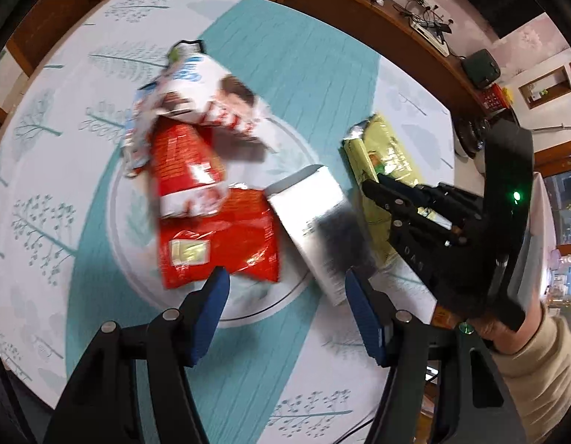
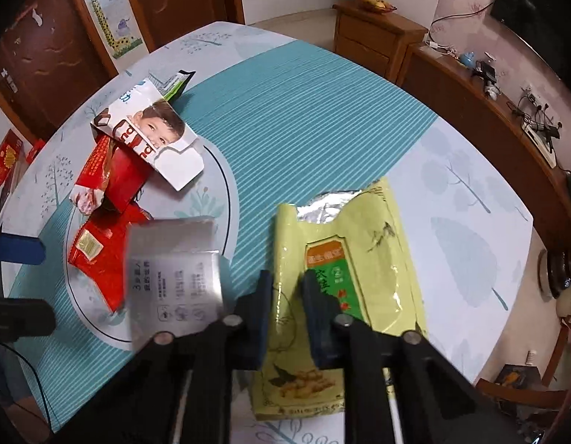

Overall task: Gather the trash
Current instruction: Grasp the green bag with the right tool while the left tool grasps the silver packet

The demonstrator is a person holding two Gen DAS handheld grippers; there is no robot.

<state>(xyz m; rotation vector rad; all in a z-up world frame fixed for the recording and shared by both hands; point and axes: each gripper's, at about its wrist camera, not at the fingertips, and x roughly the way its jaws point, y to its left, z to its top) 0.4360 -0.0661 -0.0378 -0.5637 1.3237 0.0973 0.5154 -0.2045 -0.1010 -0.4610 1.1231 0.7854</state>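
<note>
Left to right on the table (image 1: pixel 37 170): white chocolate wrapper (image 1: pixel 208 100) lying over red packet (image 1: pixel 191 170); flat red bag (image 1: pixel 219 248); silver pouch (image 1: pixel 315 222) overlapping the red bag's edge; green packet (image 2: pixel 344 277) just beside the pouch.

Left gripper (image 1: pixel 285 288): jaws wide open, nothing held, hovering over the near edges of the red bag and silver pouch.

Right gripper (image 2: pixel 285 296): jaws narrowed, astride the green packet's left part. Can't tell if the pads are actually pinching.

Doing it well, judged: bite a raised fold or edge of the green packet, not the flat middle, since film is slippery. Close fully before lifting. Keep clear of the pouch.

Left wrist view shows the person's hand (image 1: pixel 507 329) and the right gripper's body. Right wrist view shows the green packet's torn foil top, pouch print, and the wrapper's face picture.
</note>
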